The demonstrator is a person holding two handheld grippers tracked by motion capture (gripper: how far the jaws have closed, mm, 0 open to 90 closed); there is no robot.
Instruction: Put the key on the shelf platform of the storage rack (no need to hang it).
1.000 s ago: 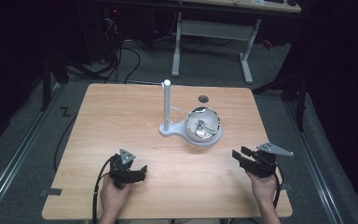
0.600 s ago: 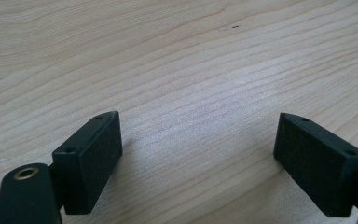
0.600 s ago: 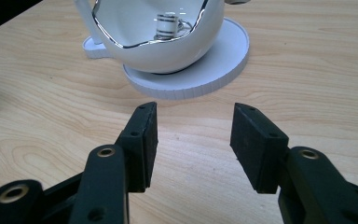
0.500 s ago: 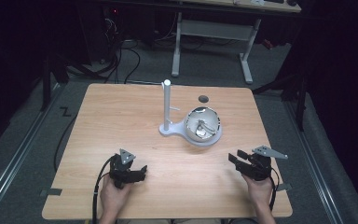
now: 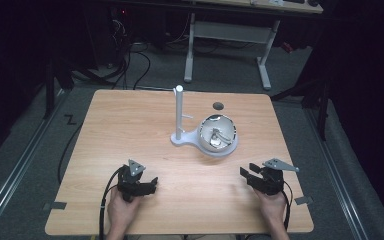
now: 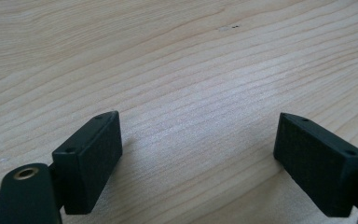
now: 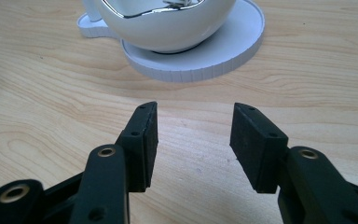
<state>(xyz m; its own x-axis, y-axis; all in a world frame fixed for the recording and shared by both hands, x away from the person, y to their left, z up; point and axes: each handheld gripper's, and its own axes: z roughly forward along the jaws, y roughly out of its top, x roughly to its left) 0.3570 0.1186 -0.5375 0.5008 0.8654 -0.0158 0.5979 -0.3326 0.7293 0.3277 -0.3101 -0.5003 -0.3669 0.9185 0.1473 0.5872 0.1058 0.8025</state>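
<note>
My right tongs (image 5: pixel 250 173) have sunk slightly toward the counter (image 5: pixel 130 120) since a second ago; my left tongs (image 5: pixel 150 184) have not shifted. Both stand wide, holding nothing. White bowl (image 5: pixel 218 134): on its stand (image 5: pixel 180 140), mid-counter, ahead of the right tongs.
</note>
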